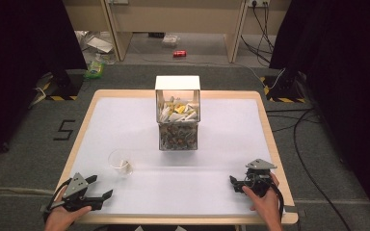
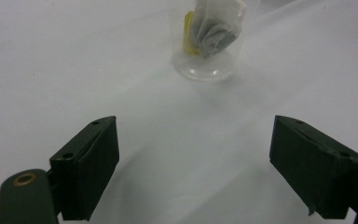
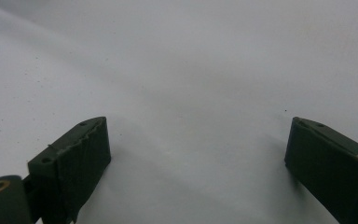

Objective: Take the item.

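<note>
Down at seven o'clock on the white table [image 1: 139,197], left gripper [image 1: 101,187] resting with jaws spread wide and nothing between them, aimed toward the clear glass [image 1: 120,162] just beyond at about one o'clock from it; inside that glass, a tea bag [image 2: 216,28] with a yellow tag. Over at five o'clock, right gripper [image 3: 196,154] likewise wide open and empty above bare tabletop, well apart from the glass. At twelve o'clock, clear box [image 1: 178,120] packed with sachets, standing upright.
</note>
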{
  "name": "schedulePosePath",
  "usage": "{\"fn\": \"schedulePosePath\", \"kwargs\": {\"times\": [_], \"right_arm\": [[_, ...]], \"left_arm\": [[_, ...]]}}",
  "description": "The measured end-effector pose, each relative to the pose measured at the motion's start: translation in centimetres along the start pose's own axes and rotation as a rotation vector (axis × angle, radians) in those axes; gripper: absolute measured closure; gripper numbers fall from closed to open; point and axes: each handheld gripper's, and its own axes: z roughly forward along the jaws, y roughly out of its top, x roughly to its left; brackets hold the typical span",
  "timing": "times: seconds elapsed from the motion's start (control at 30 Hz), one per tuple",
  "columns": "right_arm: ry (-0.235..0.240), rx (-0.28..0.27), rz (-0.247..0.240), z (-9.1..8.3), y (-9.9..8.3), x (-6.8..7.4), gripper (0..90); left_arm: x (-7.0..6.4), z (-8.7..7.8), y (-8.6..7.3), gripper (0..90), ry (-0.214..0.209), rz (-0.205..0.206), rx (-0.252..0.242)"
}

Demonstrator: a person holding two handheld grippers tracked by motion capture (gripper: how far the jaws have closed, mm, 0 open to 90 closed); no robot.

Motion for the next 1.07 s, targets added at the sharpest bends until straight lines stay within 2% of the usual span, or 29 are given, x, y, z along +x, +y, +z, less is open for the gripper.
{"fn": "schedulePosePath", "kwargs": {"times": [0.13, 0.33, 0.53, 0.73, 1.07], "right_arm": [[0.0, 0.0, -0.001, 0.0, 0.0, 0.0, 7.3], [0.0, 0.0, 0.0, 0.0, 0.0, 0.0, 7.3], [0.0, 0.0, 0.0, 0.0, 0.0, 0.0, 7.4], [0.0, 0.0, -0.001, 0.0, 0.0, 0.0, 7.4], [0.0, -0.001, -0.001, 0.0, 0.0, 0.0, 7.4]], "left_arm": [[-0.2, 0.1, -0.4, 15.4, 0.007, 0.008, 0.015], [-0.1, -0.2, -0.8, 15.2, 0.002, -0.016, 0.008], [-0.1, -0.3, -1.2, 15.0, 0.001, -0.02, -0.014], [-0.2, -0.3, -1.8, 14.8, 0.005, -0.023, -0.058], [-0.2, -0.3, -1.8, 14.8, 0.006, -0.028, -0.063]]}}
